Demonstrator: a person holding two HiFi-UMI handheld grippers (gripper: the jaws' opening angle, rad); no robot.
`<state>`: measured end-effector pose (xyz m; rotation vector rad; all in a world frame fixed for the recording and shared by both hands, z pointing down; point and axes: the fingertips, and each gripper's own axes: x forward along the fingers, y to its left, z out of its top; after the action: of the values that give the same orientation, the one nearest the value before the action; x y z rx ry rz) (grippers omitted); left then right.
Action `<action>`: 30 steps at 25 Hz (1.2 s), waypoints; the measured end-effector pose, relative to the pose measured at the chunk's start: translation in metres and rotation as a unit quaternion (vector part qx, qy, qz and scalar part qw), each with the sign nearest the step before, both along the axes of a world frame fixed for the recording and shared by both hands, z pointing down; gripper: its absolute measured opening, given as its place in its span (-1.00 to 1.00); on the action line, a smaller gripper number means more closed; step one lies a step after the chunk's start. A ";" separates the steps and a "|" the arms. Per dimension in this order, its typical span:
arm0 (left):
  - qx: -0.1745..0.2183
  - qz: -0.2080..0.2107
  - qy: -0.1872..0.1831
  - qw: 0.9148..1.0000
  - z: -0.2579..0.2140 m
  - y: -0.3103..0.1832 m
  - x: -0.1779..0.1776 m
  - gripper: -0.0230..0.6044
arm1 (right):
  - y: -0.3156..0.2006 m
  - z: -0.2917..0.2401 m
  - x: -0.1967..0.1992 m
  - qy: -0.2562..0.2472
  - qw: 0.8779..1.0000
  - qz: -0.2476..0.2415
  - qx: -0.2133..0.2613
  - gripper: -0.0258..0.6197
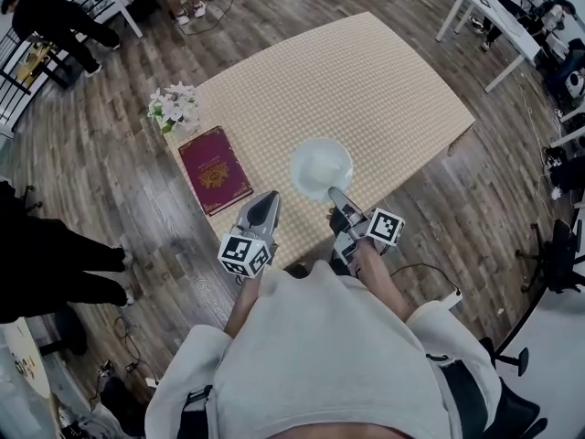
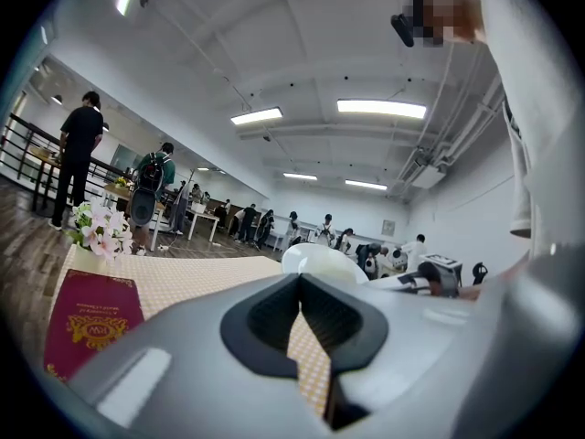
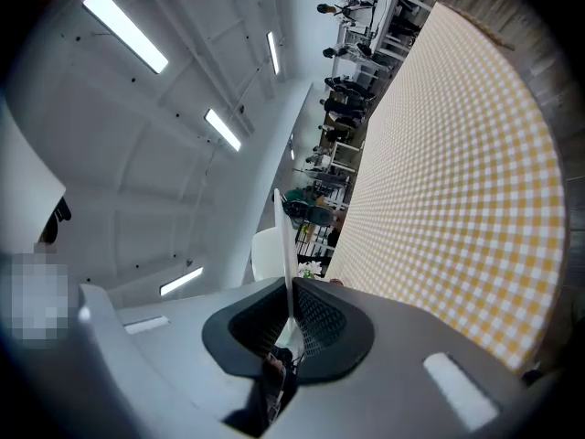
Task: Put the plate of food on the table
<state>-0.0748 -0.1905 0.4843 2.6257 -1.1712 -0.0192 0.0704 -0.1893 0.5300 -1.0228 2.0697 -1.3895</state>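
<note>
A white plate [image 1: 321, 165] is over the near part of the table [image 1: 384, 80], which wears a yellow checked cloth; I cannot make out any food on it. My right gripper [image 1: 335, 194] is shut on the plate's near rim. In the right gripper view the rim of the plate [image 3: 281, 231] runs edge-on between the closed jaws of the right gripper [image 3: 290, 286]. To the plate's left my left gripper [image 1: 266, 198] is shut and holds nothing. In its own view the left gripper [image 2: 300, 280] points over the cloth, with the plate [image 2: 320, 260] just beyond.
A dark red book [image 1: 215, 169] lies on the table's left side, and a bunch of pale flowers [image 1: 174, 108] stands at the left corner. People stand on the wooden floor at far left [image 1: 55, 16]. White desks [image 1: 494, 21] are at the upper right.
</note>
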 end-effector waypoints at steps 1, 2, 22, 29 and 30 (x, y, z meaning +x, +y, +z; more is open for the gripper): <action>-0.002 -0.005 -0.001 1.000 0.001 0.001 0.004 -0.90 | 0.000 0.000 0.003 0.000 1.000 -0.006 0.001 -0.88; -0.003 -0.010 -0.002 1.000 0.002 0.002 0.009 -0.90 | 0.000 0.000 0.007 0.000 1.000 -0.012 0.001 -0.88; -0.009 -0.057 -0.006 0.998 0.008 -0.002 0.061 -0.90 | -0.014 0.008 0.060 -0.004 0.998 -0.055 -0.004 -0.88; -0.048 -0.061 -0.010 0.997 0.036 0.001 0.052 -0.90 | -0.007 0.038 0.047 -0.012 0.997 -0.062 -0.044 -0.88; -0.055 -0.061 -0.010 0.997 0.041 0.001 0.051 -0.90 | -0.006 0.045 0.046 -0.011 0.997 -0.063 -0.051 -0.88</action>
<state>-0.0239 -0.1895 0.5254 2.4623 -1.2985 0.0473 0.1163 -0.1949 0.5745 -0.9251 2.0972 -1.5762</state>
